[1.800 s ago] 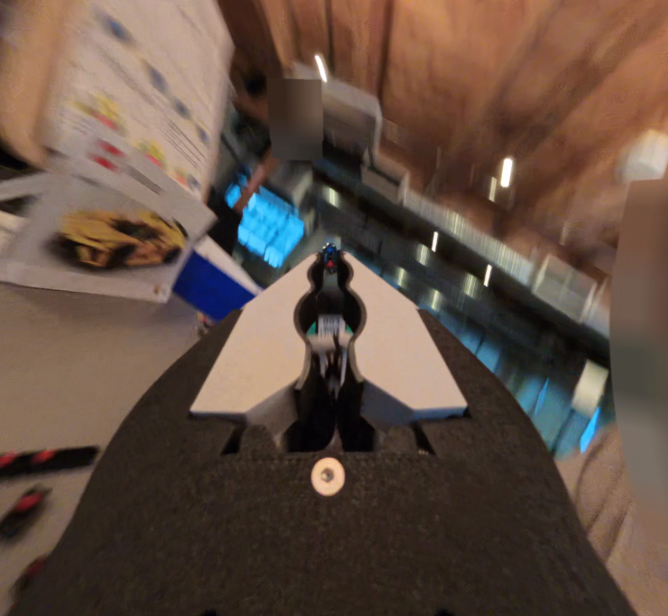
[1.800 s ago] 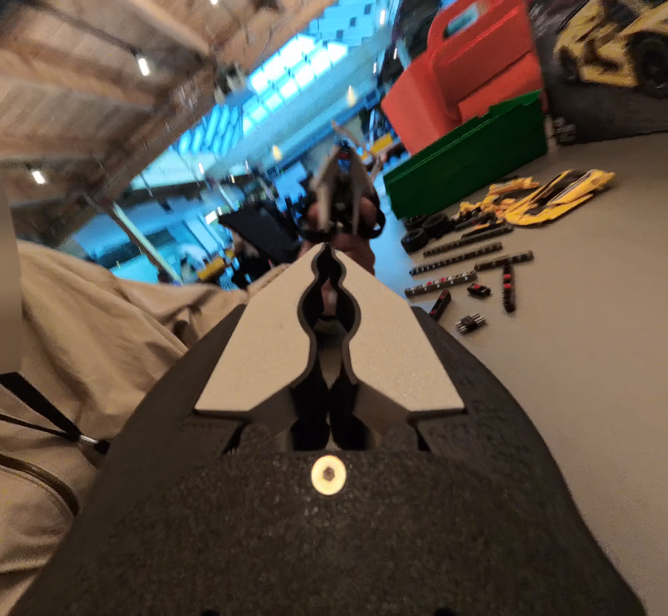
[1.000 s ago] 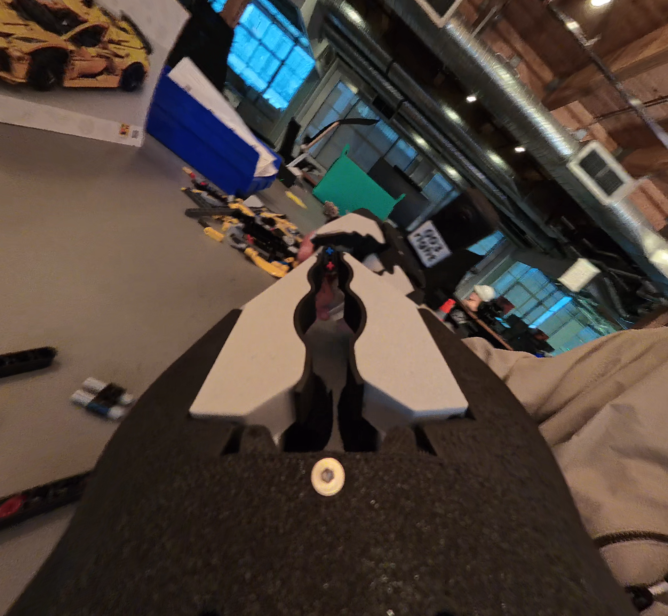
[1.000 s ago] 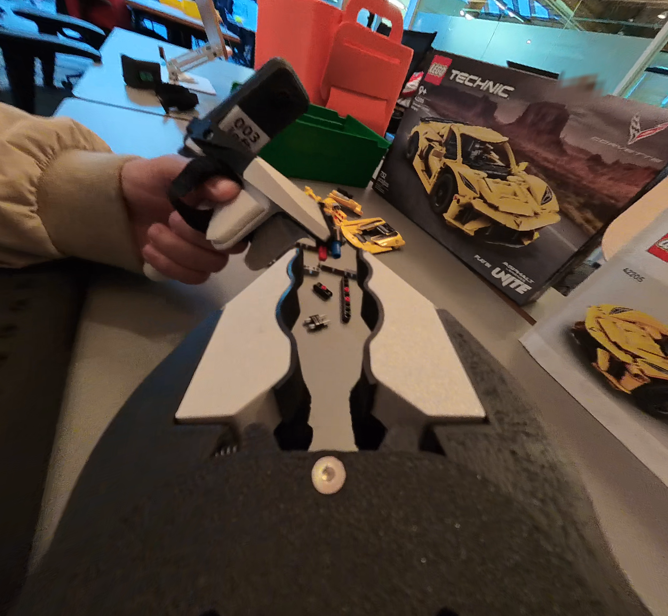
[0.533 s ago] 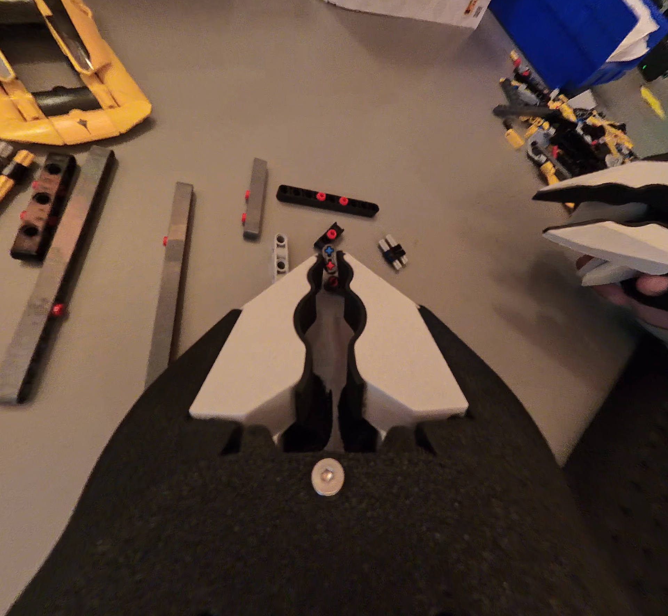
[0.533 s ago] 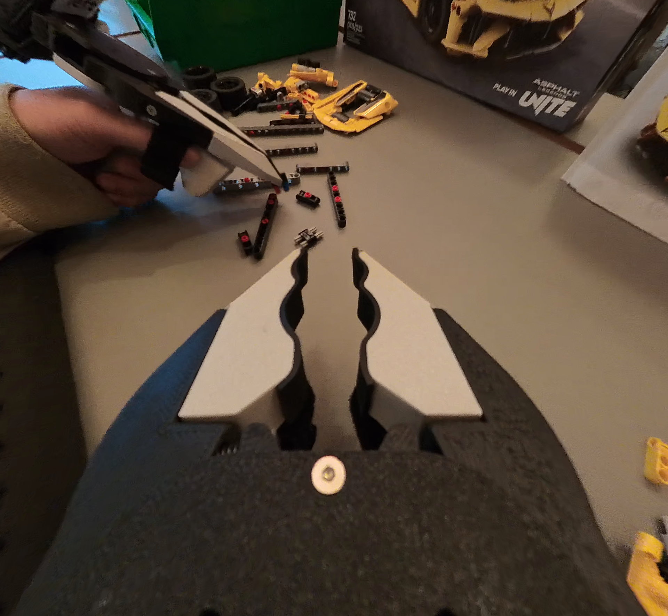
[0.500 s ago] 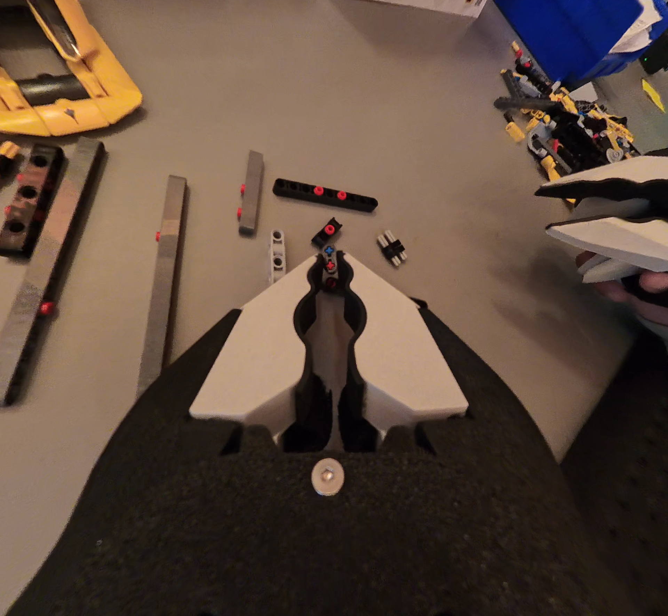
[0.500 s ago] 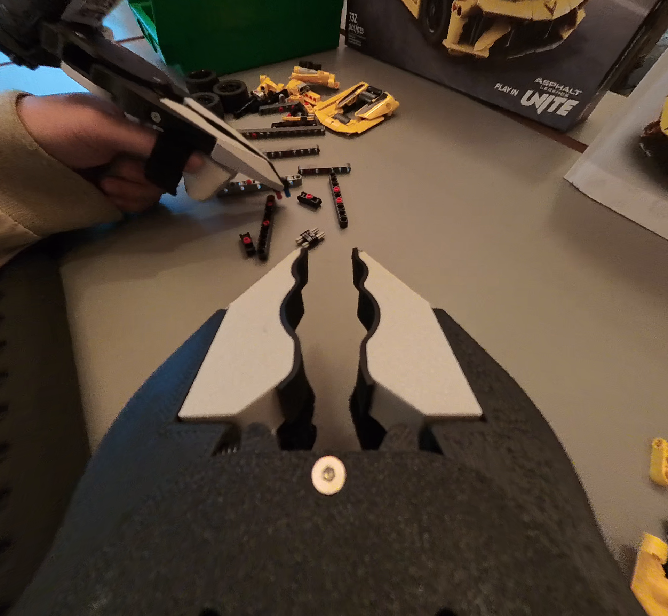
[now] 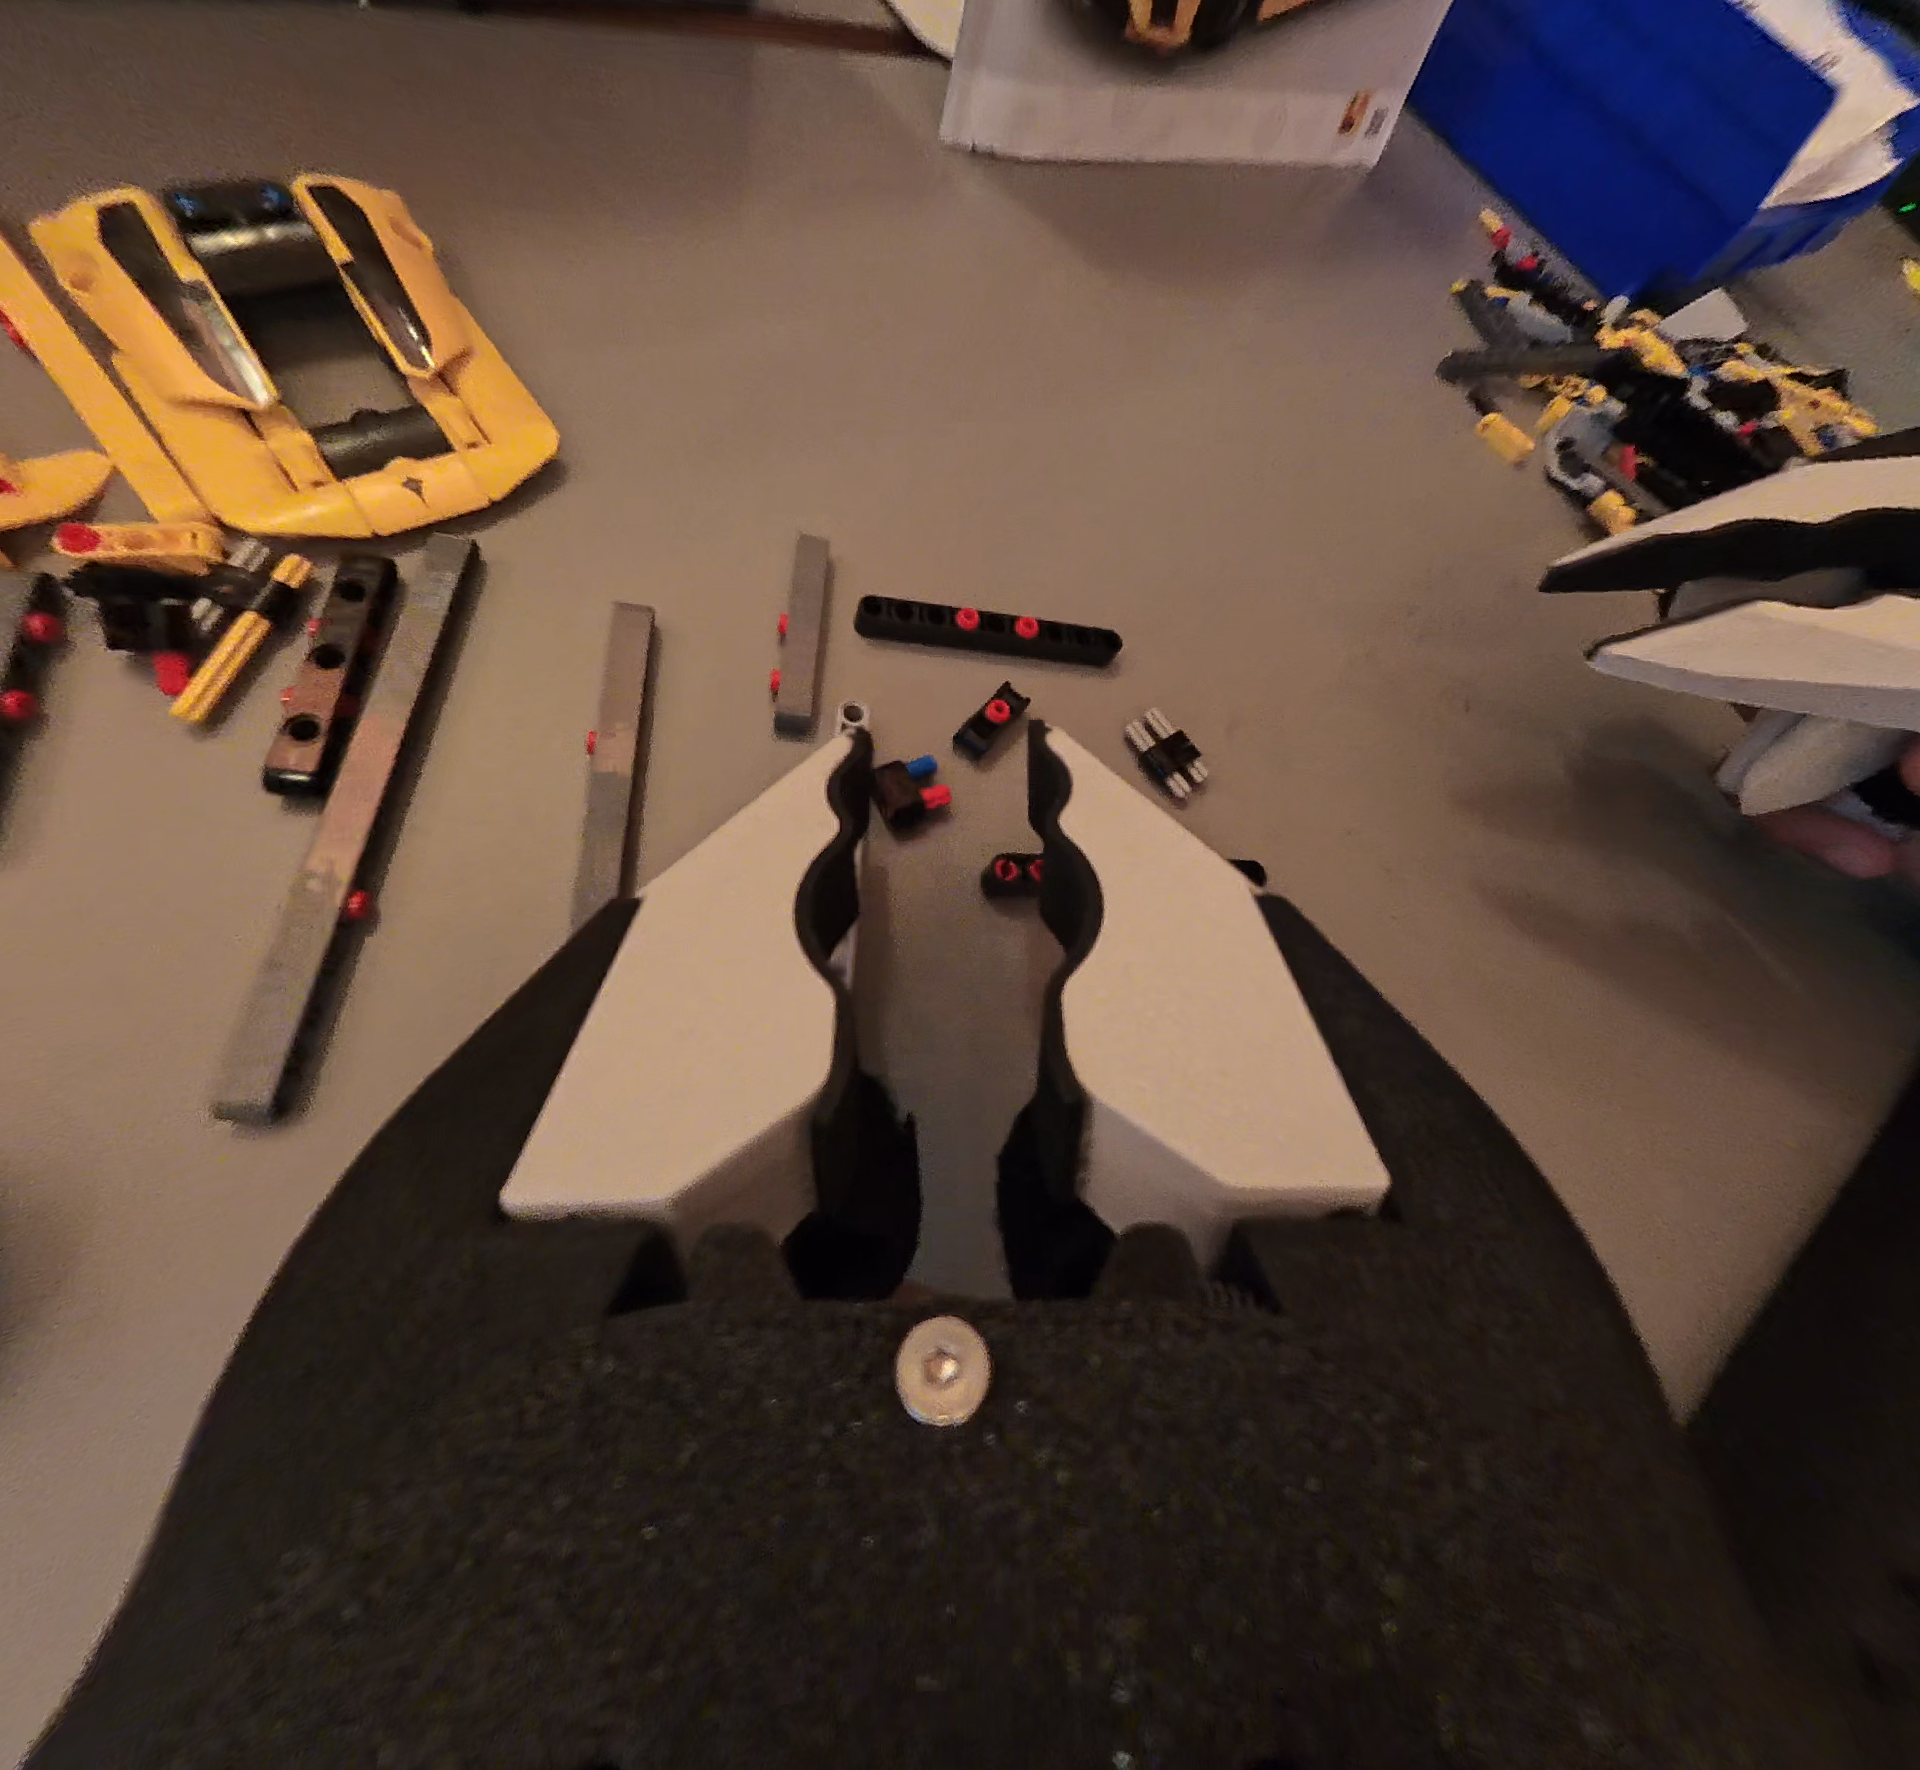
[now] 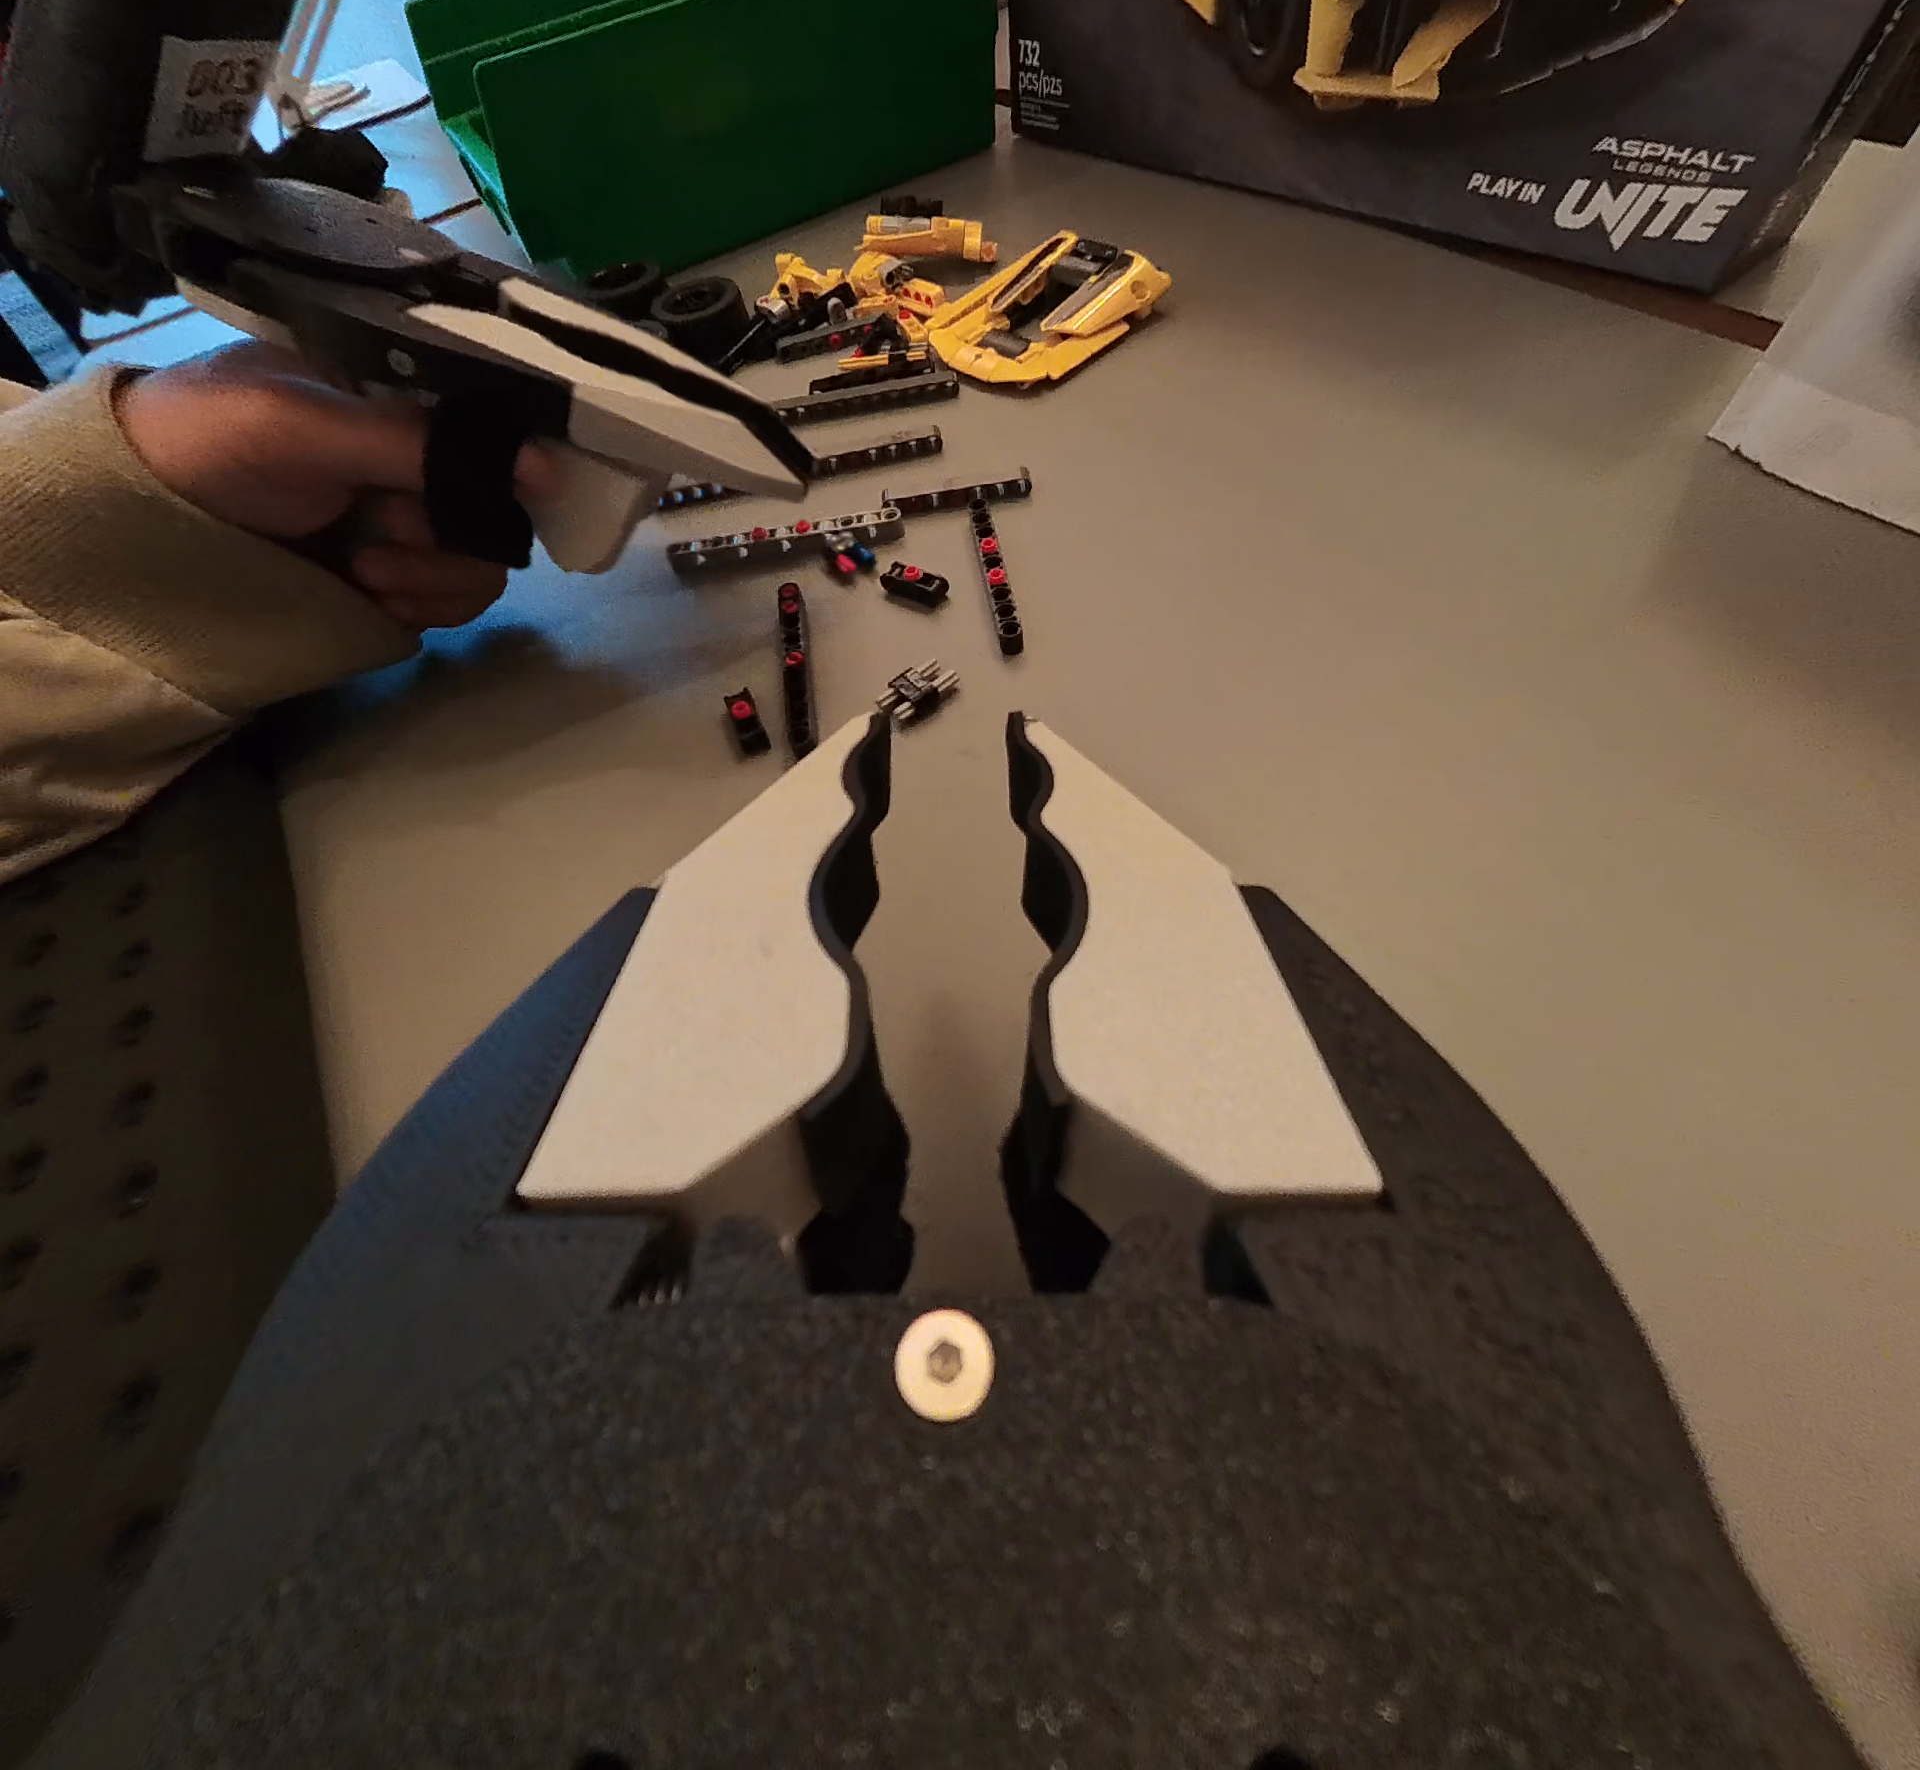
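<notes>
— What's different from half a second ago?

— The left hand-held gripper (image 9: 948,739) was pinched shut on a small black piece (image 9: 906,787) with a blue and a red pin. Now its jaws stand well apart and hold nothing. The piece lies on the desk (image 9: 935,318) between the fingertips, closer to the left finger.

— So it's been let go?

— I'd judge so; it looks free of both fingers. A second black bit with red holes (image 9: 1010,870) lies just beside the right finger.

— And the other one?

— The right hand-held gripper (image 10: 948,725) is as open as it was, empty, over bare desk. Nearest its tips is a grey-and-black pin connector (image 10: 916,690).

— What's around the dropped piece?

— A black beam (image 9: 987,631) with two red pins beyond it, a short black connector (image 9: 990,718) between the two, and grey beams to the left. A yellow car panel (image 9: 291,359) lies toward the far left of the desk.

— Any writing?

— White lettering and a piece count on the dark box (image 10: 1455,58) at the far edge, beside the green bin (image 10: 727,89). A booklet (image 9: 1195,6) with a yellow car on it leans by a blue bin (image 9: 1621,68). I won't repeat the words.
</notes>
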{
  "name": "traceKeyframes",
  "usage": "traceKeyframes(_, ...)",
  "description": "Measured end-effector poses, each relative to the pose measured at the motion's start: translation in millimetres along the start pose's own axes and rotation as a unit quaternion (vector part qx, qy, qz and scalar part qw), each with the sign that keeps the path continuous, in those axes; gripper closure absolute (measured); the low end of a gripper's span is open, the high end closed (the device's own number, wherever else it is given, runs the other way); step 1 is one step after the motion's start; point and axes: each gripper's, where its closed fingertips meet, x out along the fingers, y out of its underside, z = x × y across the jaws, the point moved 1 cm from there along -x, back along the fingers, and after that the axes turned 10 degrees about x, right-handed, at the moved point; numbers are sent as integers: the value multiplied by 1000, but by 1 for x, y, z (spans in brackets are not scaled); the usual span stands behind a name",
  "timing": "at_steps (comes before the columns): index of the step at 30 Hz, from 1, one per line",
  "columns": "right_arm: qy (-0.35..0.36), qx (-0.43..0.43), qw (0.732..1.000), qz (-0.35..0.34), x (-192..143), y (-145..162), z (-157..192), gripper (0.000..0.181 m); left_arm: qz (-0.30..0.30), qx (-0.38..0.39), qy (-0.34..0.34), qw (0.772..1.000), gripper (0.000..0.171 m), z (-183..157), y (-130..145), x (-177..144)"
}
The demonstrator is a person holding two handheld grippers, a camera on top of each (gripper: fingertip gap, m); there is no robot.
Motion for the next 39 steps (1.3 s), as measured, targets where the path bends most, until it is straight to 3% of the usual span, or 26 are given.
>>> traceKeyframes(5,-3,15,1000,1,-1,1,-3,160,-35,1,-36,999,142,28,-3,-34)
traceKeyframes(9,-7,24,1000,2,-1,1,-4,159,22,28,-122,992,142,81,9,-54)
traceKeyframes(13,-14,23,1000,9,1,4,-2,159,101,71,-145,982,142,115,17,-42)
traceKeyframes(18,-18,26,999,19,1,7,-3,159,156,78,-133,976,142,136,9,-9)
traceKeyframes(28,-32,46,998,20,-1,9,-4,160,198,109,-136,965,156,145,10,12)
traceKeyframes(36,-38,52,998,21,-3,10,-3,161,213,146,-117,959,157,118,15,-1)
traceKeyframes(39,-42,54,997,21,-3,10,-2,161,196,180,-150,952,157,118,8,-14)
